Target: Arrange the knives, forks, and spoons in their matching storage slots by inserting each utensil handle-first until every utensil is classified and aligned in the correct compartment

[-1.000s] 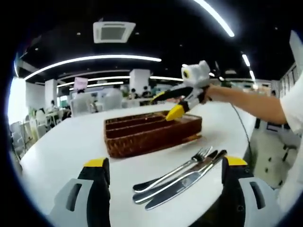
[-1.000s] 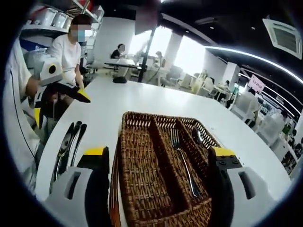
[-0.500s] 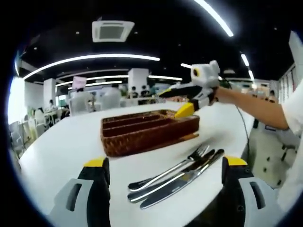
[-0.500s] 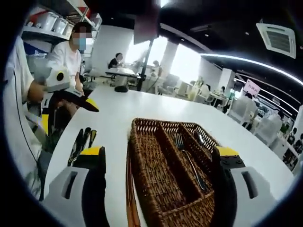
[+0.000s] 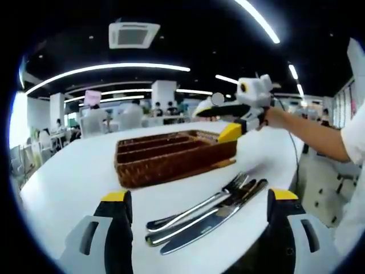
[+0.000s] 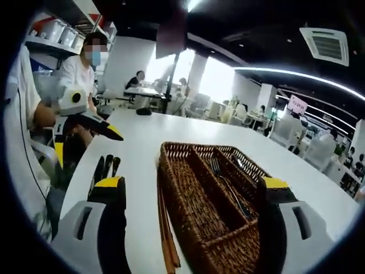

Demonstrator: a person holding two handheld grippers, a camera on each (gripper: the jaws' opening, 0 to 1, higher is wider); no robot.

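The loose utensils (image 5: 205, 212), seemingly 1 fork and 2 knives, lie on the desk (image 5: 74, 182) just ahead of the wide, empty left tongs (image 5: 199, 240), handles toward them. The right tongs (image 6: 194, 228), also wide, face the wicker tray (image 6: 199, 200).

Bare white surface (image 5: 74, 177) lay open beside the wicker tray (image 5: 171, 160); loose cutlery (image 5: 205, 208) crowded the near edge.

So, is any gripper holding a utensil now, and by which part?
Nothing is held. The left gripper has open jaws above the loose cutlery, and the right gripper has open jaws over the wicker tray.
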